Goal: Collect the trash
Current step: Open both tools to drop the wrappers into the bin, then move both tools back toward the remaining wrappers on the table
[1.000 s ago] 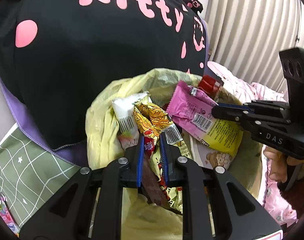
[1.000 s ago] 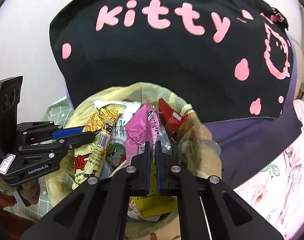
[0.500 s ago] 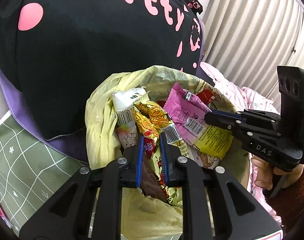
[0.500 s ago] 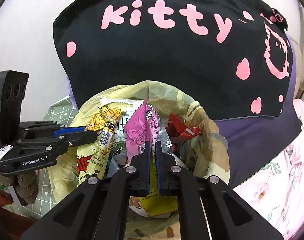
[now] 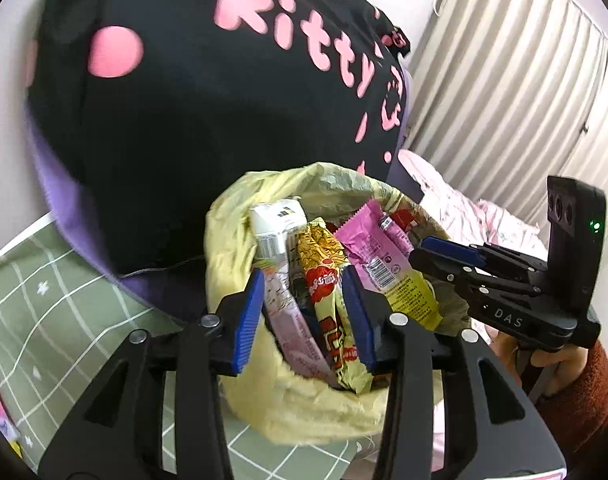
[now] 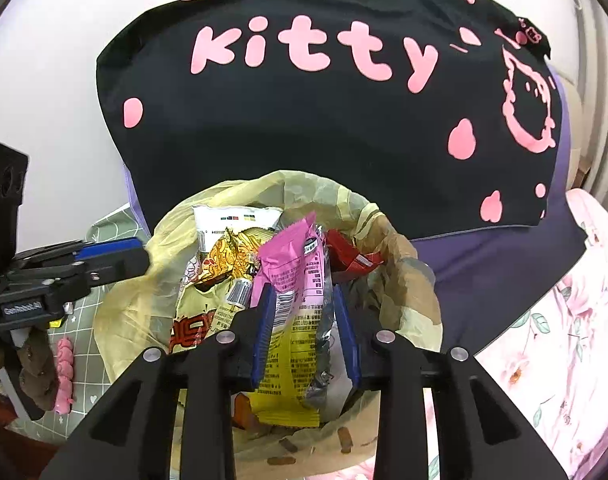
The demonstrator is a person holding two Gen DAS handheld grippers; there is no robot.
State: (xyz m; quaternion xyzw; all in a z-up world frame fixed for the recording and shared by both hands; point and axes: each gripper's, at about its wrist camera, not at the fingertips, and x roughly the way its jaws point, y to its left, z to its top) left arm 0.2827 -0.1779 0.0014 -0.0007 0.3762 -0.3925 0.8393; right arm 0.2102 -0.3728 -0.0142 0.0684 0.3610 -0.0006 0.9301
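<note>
Two hand-held grippers hang over the yellow trash bag (image 5: 304,412), jaws opening: the left hand-held gripper (image 5: 304,320) straddles a yellow noodle wrapper (image 5: 328,292), the right hand-held gripper (image 6: 306,334) a pink-and-yellow wrapper (image 6: 292,280), pads apart from both. Behind stands a black "kitty" cushion (image 6: 324,128).

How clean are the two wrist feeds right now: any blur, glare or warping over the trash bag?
Left wrist view: smeared, the black cushion and its pink lettering soft, the yellow trash bag readable; fisheye bends the curtain, corners dark. Right wrist view: sharper, barcode on the pink wrapper legible, slight sheen on the bag, the left gripper blurred at the edge.
</note>
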